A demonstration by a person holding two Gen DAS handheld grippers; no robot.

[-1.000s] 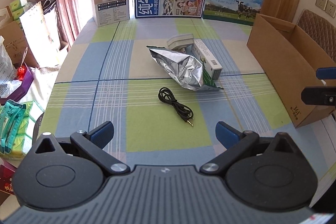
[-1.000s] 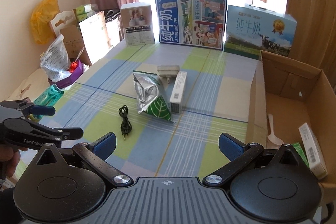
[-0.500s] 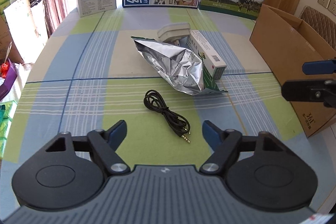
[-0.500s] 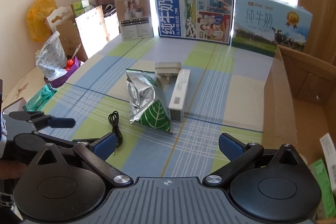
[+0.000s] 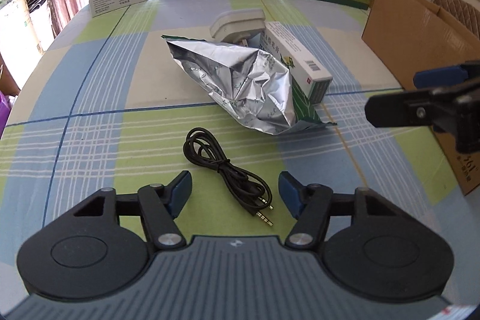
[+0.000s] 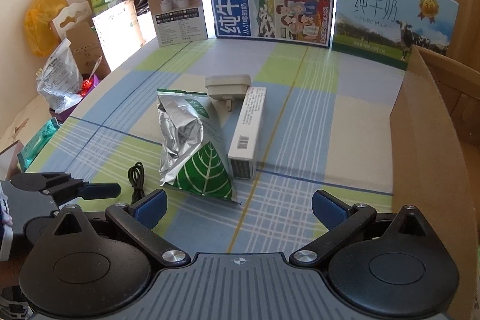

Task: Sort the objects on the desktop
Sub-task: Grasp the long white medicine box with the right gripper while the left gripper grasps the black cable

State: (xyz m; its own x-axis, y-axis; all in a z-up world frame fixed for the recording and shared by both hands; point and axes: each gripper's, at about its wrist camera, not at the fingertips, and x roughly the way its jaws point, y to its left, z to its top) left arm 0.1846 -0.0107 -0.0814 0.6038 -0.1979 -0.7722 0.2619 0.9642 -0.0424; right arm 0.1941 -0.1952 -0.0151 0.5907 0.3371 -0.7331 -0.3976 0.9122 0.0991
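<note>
Left claw (image 5: 235,192) hangs low over the near edge of the checked worktop (image 5: 99,98), jaws spread wide, holding nothing, with the plug end of the coiled black audio cable (image 5: 222,167) lying between its blue fingertips (image 5: 180,191). Closing from here could pinch only the loose plug ends, so the coil would trail and snag or slip free; that is my judgement. Just beyond the cable, toward the worktop's middle, lies the crumpled silver foil snack bag with a green leaf print (image 5: 249,89), touching the long white medicine carton (image 5: 295,62); a grey plug adapter (image 5: 238,24) sits behind them. Right claw (image 6: 238,207) hovers at the near edge, also wide and empty, beside the open brown cardboard box (image 6: 426,122) at the right edge. Dragging the cable could nudge the light bag.
</note>
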